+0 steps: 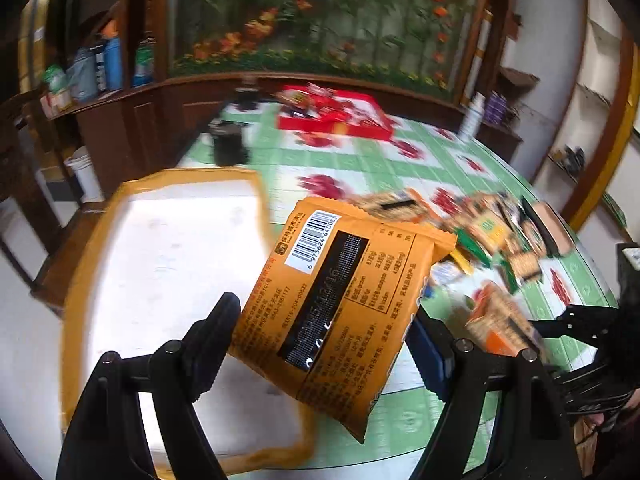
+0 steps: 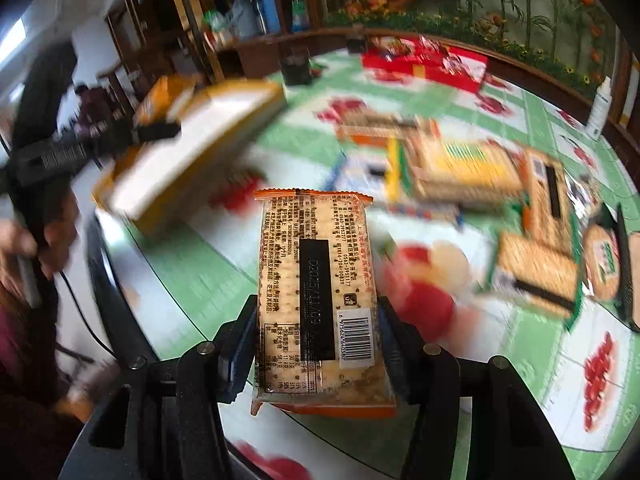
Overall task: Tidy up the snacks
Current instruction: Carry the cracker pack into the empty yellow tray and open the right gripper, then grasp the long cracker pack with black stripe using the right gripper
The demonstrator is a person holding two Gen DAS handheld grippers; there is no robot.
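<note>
My left gripper [image 1: 326,332] is shut on an orange snack packet [image 1: 340,312], held tilted above the near edge of an orange-rimmed white box [image 1: 168,264]. My right gripper [image 2: 316,344] is shut on a clear cracker packet with orange ends [image 2: 318,292], held upright above the table. The right wrist view shows the box [image 2: 188,148] at left, with the left gripper [image 2: 100,140] and its packet [image 2: 160,96] beside it. Several loose snack packets [image 1: 492,232] lie in a pile on the table; they also show in the right wrist view [image 2: 500,184].
The table [image 1: 360,164] has a green and white cloth with red flowers. A red box of snacks [image 1: 336,112] and a dark cup [image 1: 228,140] stand at the far side. A white bottle [image 2: 600,108] stands at the far right. Wooden cabinets line the wall.
</note>
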